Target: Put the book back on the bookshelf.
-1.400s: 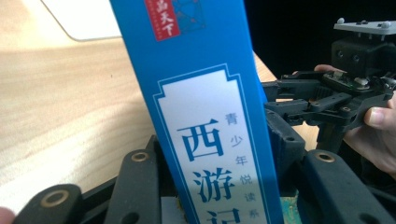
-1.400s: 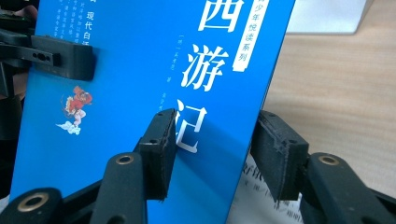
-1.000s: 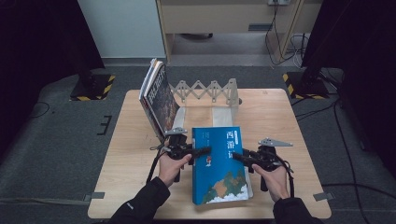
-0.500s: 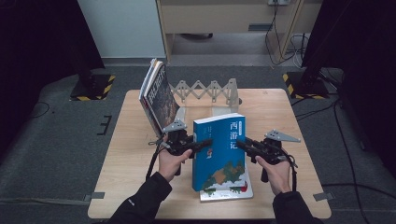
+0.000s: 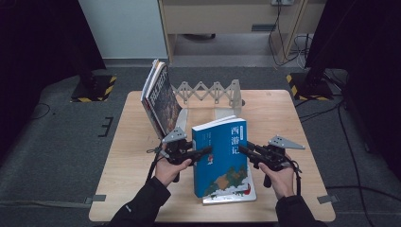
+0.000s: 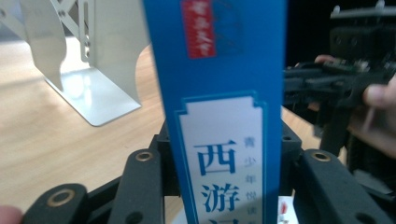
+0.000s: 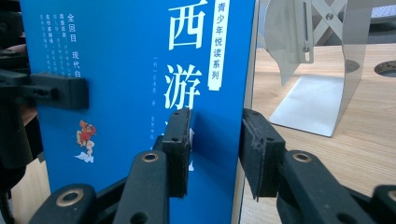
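Slippage is the risk: the blue book (image 5: 221, 158) stands tilted above a second book (image 5: 231, 194) lying on the table (image 5: 132, 142), clamped at its spine by the left gripper (image 5: 204, 151) and at its fore-edge by the right gripper (image 5: 243, 149). Both grips sit near the edges (thin purchase), so uneven lifting could twist it loose and topple it short of the metal bookend rack (image 5: 213, 92).
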`<action>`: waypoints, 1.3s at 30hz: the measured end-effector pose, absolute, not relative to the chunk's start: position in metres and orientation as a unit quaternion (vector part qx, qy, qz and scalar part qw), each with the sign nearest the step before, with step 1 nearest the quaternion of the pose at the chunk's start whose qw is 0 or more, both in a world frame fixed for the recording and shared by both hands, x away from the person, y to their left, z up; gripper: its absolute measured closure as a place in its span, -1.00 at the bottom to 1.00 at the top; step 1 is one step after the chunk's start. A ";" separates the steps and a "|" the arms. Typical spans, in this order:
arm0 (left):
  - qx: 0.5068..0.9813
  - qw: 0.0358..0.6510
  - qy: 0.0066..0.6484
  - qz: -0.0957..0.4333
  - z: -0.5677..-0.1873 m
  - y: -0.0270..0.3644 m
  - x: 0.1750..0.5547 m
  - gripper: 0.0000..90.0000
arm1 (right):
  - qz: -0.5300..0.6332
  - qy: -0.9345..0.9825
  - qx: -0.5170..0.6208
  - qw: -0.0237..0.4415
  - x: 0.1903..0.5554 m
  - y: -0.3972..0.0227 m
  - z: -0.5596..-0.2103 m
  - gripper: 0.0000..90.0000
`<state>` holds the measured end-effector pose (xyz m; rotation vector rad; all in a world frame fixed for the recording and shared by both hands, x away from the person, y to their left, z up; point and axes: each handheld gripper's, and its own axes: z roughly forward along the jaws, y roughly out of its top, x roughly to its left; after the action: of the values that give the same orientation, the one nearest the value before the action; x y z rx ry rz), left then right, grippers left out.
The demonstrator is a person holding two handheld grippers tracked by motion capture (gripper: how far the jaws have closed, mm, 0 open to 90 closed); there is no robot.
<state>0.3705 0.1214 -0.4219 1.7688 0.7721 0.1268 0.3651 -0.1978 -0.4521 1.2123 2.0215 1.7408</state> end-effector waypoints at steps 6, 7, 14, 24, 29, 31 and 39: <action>0.745 0.573 0.340 0.040 -0.425 0.125 0.372 0.28 | 0.592 0.685 0.411 0.106 0.365 -0.195 -0.453 0.45; 0.740 0.577 0.344 0.037 -0.426 0.125 0.371 0.29 | 0.592 0.685 0.410 0.106 0.365 -0.195 -0.453 0.44; 0.738 0.584 0.336 0.038 -0.426 0.123 0.369 0.33 | 0.581 0.695 0.414 0.090 0.367 -0.196 -0.465 0.29; 0.732 0.587 0.345 0.021 -0.426 0.125 0.370 0.34 | 0.570 0.700 0.424 0.076 0.369 -0.194 -0.470 0.39; 0.731 0.592 0.338 0.021 -0.422 0.120 0.370 0.36 | 0.579 0.687 0.429 0.094 0.372 -0.196 -0.464 0.53; 0.733 0.592 0.333 0.027 -0.419 0.119 0.370 0.36 | 0.580 0.686 0.429 0.096 0.374 -0.196 -0.463 0.53; 0.742 0.585 0.322 0.056 -0.416 0.119 0.362 0.34 | 0.590 0.685 0.412 0.111 0.372 -0.196 -0.459 0.57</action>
<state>0.3624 0.1192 -0.4160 1.7317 0.7508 0.1310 0.3717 -0.1960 -0.4587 1.2105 2.0127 1.7329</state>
